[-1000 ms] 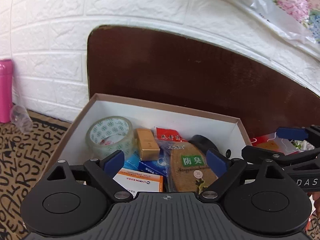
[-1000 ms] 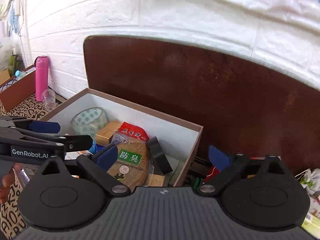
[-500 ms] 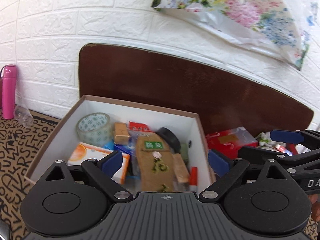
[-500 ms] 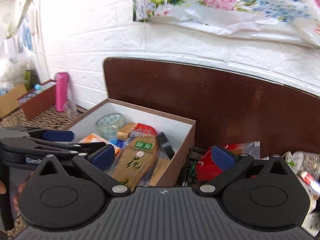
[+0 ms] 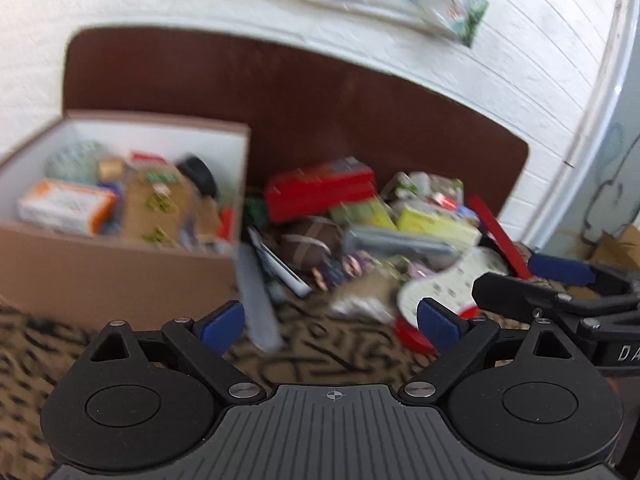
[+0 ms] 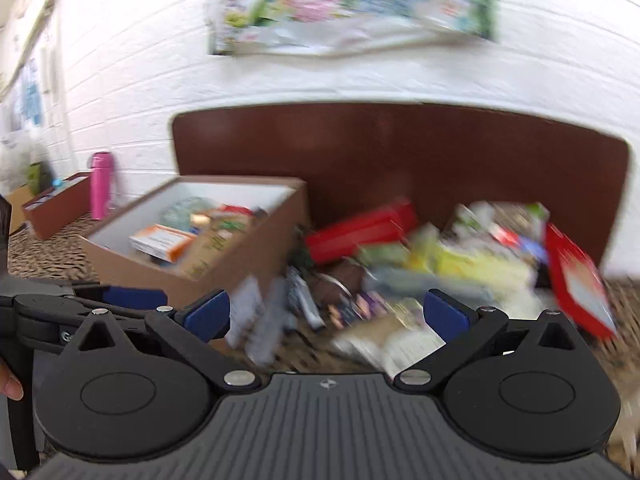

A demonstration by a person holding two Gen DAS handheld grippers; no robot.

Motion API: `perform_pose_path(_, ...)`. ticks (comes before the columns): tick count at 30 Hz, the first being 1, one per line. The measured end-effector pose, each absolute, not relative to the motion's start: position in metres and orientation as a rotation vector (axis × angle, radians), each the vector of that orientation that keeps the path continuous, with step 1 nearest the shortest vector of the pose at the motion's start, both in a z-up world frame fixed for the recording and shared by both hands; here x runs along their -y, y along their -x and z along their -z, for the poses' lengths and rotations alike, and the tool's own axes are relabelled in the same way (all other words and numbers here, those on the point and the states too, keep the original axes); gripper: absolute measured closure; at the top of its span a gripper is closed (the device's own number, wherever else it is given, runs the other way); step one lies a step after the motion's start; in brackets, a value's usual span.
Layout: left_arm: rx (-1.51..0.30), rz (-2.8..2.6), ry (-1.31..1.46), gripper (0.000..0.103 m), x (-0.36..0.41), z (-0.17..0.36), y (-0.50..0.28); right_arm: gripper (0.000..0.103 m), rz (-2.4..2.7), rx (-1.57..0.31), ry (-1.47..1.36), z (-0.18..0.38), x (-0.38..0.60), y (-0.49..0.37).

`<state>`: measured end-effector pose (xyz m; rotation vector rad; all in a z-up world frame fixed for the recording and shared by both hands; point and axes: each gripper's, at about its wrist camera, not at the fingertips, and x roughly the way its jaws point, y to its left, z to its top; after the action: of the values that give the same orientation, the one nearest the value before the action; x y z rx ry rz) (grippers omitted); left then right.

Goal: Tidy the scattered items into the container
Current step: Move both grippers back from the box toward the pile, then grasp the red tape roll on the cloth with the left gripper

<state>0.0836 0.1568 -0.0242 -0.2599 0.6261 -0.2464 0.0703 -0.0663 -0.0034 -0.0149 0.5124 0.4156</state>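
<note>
White brick wall and brown board (image 5: 320, 92) behind a letter-patterned tabletop (image 5: 320, 352), both views blurred.

Left gripper (image 5: 330, 322) and right gripper (image 6: 326, 314) hover above the tabletop with jaws spread wide, each holding nothing. Cardboard box (image 5: 116, 268) stands at left against the board, already containing an orange-and-white carton (image 5: 66, 206) and a brown packet (image 5: 158, 206), among other items. Scattered items (image 5: 380, 232) lie heaped just right of the box, including a red box (image 5: 320, 188) and a white guitar-shaped object (image 5: 452, 284). Pink bottle (image 6: 100, 184) stands by the wall, well left.
</note>
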Motion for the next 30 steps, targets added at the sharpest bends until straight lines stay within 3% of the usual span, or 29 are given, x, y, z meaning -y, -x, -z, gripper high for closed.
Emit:
perform_pose_path(14,-0.756,0.319,0.157,0.009,-0.083,0.086,-0.112,0.001,-0.175,-0.625,-0.003,0.089,0.137,-0.06)
perform_pose_path(20,-0.787,0.291,0.215,0.02,-0.074,0.101,-0.143,0.008,-0.122,-0.636,-0.03,0.106,0.146,-0.076)
perform_pose_path(25,-0.793,0.321,0.212,0.022,-0.057,0.106,-0.16,0.015,-0.087,-0.649,-0.079,0.112,0.153,-0.094)
perform_pose_path(30,-0.79,0.333,0.235,0.025,-0.048,0.108,-0.178,0.015,-0.08,-0.647,-0.102,0.115,0.154,-0.111)
